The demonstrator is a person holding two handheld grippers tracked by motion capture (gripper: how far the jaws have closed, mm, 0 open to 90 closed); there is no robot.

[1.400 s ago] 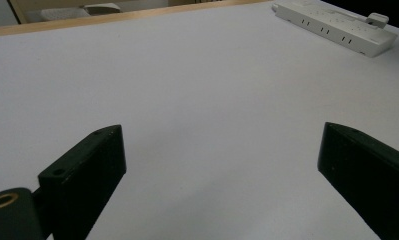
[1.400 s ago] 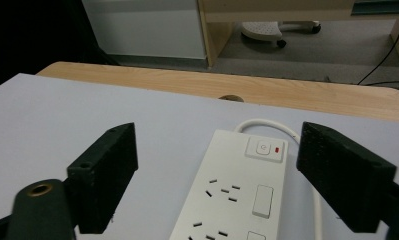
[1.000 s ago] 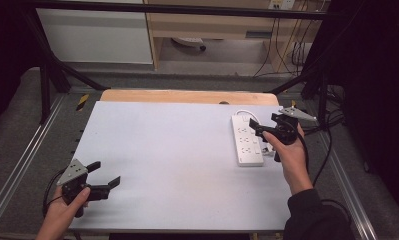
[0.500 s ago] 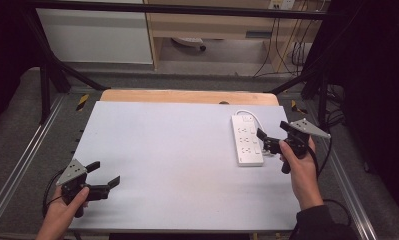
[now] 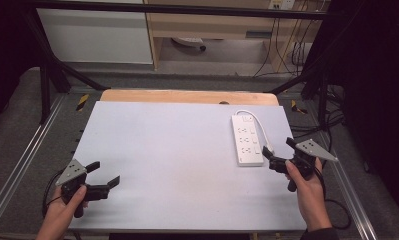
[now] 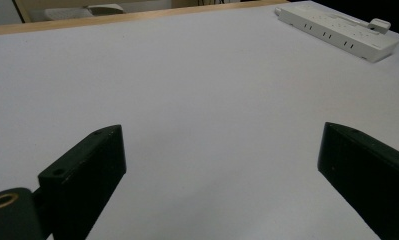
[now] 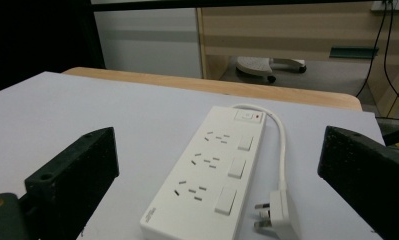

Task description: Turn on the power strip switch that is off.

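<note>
Presently, step in hand: approach. Judged from the layout, the right gripper (image 5: 278, 156) is lining up on the plug (image 7: 276, 216) beside the power strip (image 5: 247, 139); no grasp made.
Right gripper state: jaws spread wide, nothing between them; in the right gripper view they frame the strip and plug, both apart from the jaws.
Left gripper state: the left gripper (image 5: 103, 174) sits at the near left corner of the table (image 5: 167, 150), jaws wide open, holding nothing, over bare surface.
Strip location: far right part of the table, lying flat, long axis running near to far, sockets up, switch end at the far side.
Plug location: on the table just right of the strip's near end, on its side, pins pointing toward the strip; its cord (image 7: 281, 145) loops back from the strip's far end.
Next move, judged: bring the right jaws down around the plug body and close across its sides, clear of pins and cord.
Obstruction: the strip lies just beside the plug, so one jaw has little room there; the cord may resist lifting.
Surroundings: wooden edge (image 5: 187, 96) at the far side, cabinet (image 5: 94, 35) and cables (image 5: 287, 45) beyond; none in the way.
</note>
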